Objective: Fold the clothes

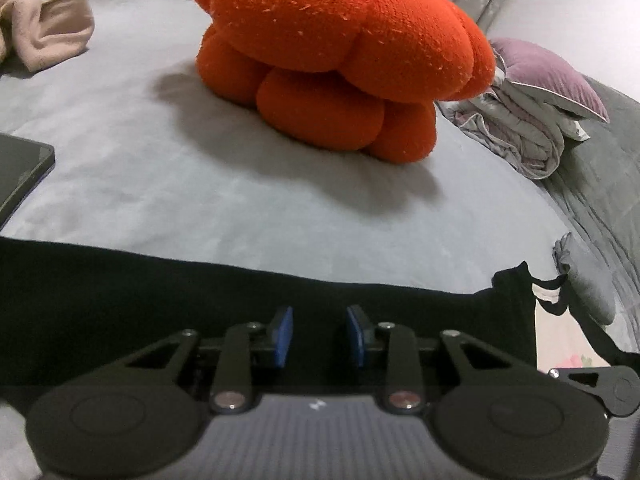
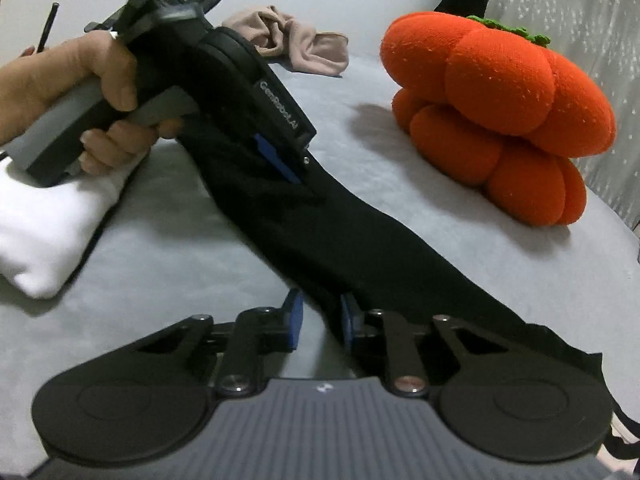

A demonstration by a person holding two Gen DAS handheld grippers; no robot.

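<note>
A black garment [image 1: 120,312] lies across the near part of the grey bed, with thin straps at its right end. In the right wrist view the black garment [image 2: 360,248] stretches as a folded band between the two grippers. My left gripper [image 1: 319,336] has its blue pads a little apart over the black cloth. From the right wrist view, the left gripper [image 2: 296,176] is held by a hand [image 2: 80,76], and its blue pad presses into the bunched cloth. My right gripper [image 2: 321,324] has the band's near edge between its pads.
A big orange pumpkin plush [image 1: 340,48] [image 2: 500,120] sits on the bed beyond the garment. A beige garment [image 2: 304,48] lies at the back. A folded white cloth [image 2: 44,232] lies at the left. A dark flat device [image 1: 20,176] and crumpled bedding with a purple pillow [image 1: 548,76] flank the bed.
</note>
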